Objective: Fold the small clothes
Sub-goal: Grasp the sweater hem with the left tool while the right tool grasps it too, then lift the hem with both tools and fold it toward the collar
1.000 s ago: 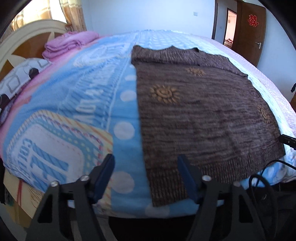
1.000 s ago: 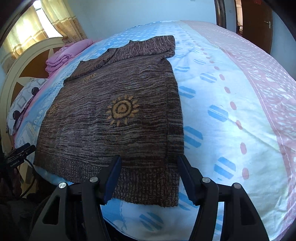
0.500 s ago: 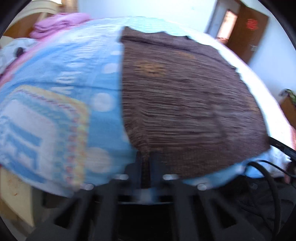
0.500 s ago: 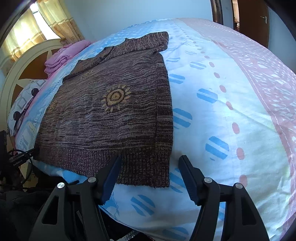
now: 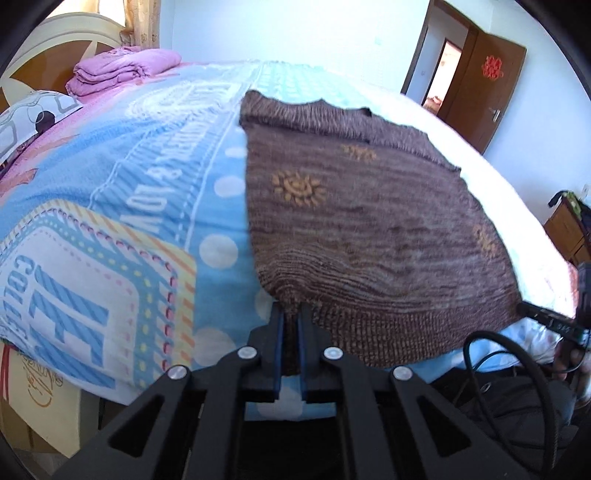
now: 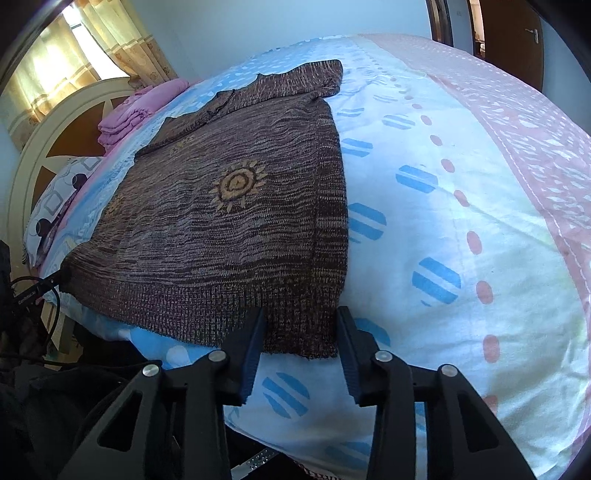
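Sunlit bedroom: pale-blue walls [image 5: 295,33], brown door [image 5: 484,88], curtained window [image 6: 55,55].

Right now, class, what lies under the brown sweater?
The sweater lies flat on the printed bedspread, which shows all around it. The part beneath is covered. The left gripper pinches its hem corner.

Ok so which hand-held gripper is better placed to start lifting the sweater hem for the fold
Left. The left hand-held gripper is already shut on the near hem corner of the brown sweater. The right hand-held gripper is open, its jaws straddling the other hem corner without pinching it yet.
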A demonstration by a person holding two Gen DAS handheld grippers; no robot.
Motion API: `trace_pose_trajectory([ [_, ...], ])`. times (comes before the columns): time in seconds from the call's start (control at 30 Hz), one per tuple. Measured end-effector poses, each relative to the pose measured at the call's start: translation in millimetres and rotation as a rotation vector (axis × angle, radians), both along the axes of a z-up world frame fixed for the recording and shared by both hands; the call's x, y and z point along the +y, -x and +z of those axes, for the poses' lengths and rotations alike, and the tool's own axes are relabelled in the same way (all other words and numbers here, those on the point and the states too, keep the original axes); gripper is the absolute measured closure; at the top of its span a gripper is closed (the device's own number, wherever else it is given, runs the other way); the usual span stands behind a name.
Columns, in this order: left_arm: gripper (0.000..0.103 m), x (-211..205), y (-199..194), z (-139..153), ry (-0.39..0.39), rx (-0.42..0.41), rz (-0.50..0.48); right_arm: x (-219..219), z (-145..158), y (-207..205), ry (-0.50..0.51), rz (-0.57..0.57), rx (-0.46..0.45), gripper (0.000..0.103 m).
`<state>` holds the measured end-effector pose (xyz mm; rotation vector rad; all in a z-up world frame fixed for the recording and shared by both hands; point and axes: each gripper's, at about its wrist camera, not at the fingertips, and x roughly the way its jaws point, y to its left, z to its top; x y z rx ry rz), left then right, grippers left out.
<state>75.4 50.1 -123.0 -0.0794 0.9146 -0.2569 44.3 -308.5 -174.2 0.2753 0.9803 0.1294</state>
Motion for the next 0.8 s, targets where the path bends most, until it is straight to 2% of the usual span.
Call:
trace_pose_trajectory([
  [0.07, 0.095, 1, -3, -3, 0.003, 0.006, 0.002, 0, 0, 1, -0.018, 0.012, 0.002, 0.094],
  [0.1, 0.095, 2, -4, -7, 0.005, 0.016, 0.002, 0, 1, 1, -0.053, 0.032, -0.001, 0.097],
  [0.2, 0.096, 3, -6, -9, 0.019, 0.037, 0.006, -2, 18, 7, -0.094, 0.055, -0.074, 0.097],
  [0.3, 0.096, 12, -6, 8, 0.044, -0.006, 0.019, -10, 48, 20, -0.151, 0.055, -0.199, 0.097],
  [0.4, 0.096, 20, -2, 31, 0.070, -0.069, 0.027, -13, 66, 29, -0.170, 0.056, -0.282, 0.097],
  [0.47, 0.096, 19, 0, 36, 0.061, -0.097, 0.021, -14, 63, 28, -0.164, 0.048, -0.274, 0.097],
  [0.57, 0.096, 18, -3, 29, 0.061, -0.071, 0.013, -14, 56, 24, -0.182, 0.041, -0.243, 0.097],
  [0.67, 0.096, 17, -10, 27, 0.067, -0.051, 0.002, -10, 68, 21, -0.171, 0.054, -0.264, 0.097],
  [0.8, 0.096, 16, -24, 43, 0.064, -0.093, -0.009, -9, 87, 10, -0.131, 0.043, -0.302, 0.097],
])
